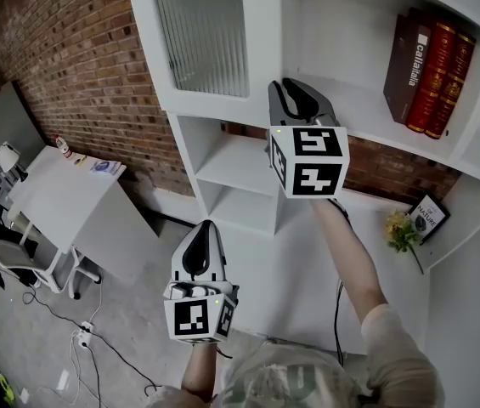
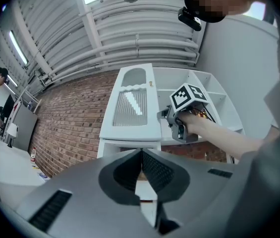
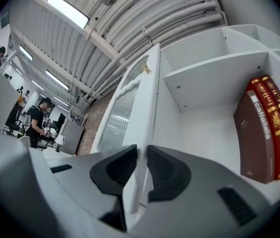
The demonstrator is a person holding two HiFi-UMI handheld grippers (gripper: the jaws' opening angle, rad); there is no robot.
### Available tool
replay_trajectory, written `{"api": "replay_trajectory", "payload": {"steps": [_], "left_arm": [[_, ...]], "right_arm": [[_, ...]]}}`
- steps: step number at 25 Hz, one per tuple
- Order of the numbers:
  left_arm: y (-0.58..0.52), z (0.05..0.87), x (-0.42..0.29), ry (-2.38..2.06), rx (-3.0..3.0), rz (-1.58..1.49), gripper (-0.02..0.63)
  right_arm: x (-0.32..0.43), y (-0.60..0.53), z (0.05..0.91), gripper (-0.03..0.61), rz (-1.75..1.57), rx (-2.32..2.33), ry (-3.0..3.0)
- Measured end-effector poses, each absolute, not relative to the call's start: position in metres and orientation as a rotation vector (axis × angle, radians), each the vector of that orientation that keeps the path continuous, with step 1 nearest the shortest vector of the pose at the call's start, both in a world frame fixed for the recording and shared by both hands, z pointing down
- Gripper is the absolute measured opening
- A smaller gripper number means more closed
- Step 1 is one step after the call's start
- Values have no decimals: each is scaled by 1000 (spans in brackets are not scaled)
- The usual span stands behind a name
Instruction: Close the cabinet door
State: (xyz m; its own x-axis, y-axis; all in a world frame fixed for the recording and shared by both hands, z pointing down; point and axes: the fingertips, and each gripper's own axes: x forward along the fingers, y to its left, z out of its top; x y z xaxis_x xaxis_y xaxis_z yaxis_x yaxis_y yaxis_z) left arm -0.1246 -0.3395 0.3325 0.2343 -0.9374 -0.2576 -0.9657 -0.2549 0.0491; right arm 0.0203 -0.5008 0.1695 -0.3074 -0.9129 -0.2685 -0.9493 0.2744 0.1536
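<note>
**Now: right jaws on the open door's edge**

Clamps the right gripper point(image 3: 142, 157) on the free vertical edge of the cabinet door point(image 3: 130, 118), one pad on each face of the white frame, arm stretched up and forward. Holds the left gripper point(image 2: 141, 157) lower and closer to the body, jaws pressed together with nothing between them, well apart from the door.

Finds the door standing open, swung out to the left of the cabinet point(image 1: 248, 177), with a ribbed glass panel set in its frame and a small knob point(image 3: 144, 68) near the top of the free edge. Leaves the upper compartment behind it exposed.

Sees three books point(image 1: 426, 75) upright at the right end of that compartment's shelf, one dark brown and two red, leaning together against the side wall. Spots yellow flowers point(image 1: 401, 228) and a small framed card point(image 1: 431, 215) lower right, just beside each other.

Places the cabinet against a brick wall point(image 1: 78, 66), with a white tabletop point(image 1: 53, 194) to the left, well apart from both grippers.
</note>
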Motion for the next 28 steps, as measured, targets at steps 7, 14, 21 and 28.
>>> {"api": "replay_trajectory", "payload": {"steps": [7, 14, 21, 28], "left_arm": [[-346, 337, -126, 1856, -2377, 349, 14], [-350, 339, -131, 1860, -2379, 343, 14], [-353, 342, -131, 1855, -2398, 342, 14], [-352, 340, -127, 1834, -2419, 339, 14]], "right_arm": [[27, -514, 170, 72, 407, -1792, 2396], [29, -524, 170, 69, 394, -1823, 2383], [30, -526, 170, 68, 409, -1841, 2371], [30, -523, 169, 69, 464, -1817, 2385]]}}
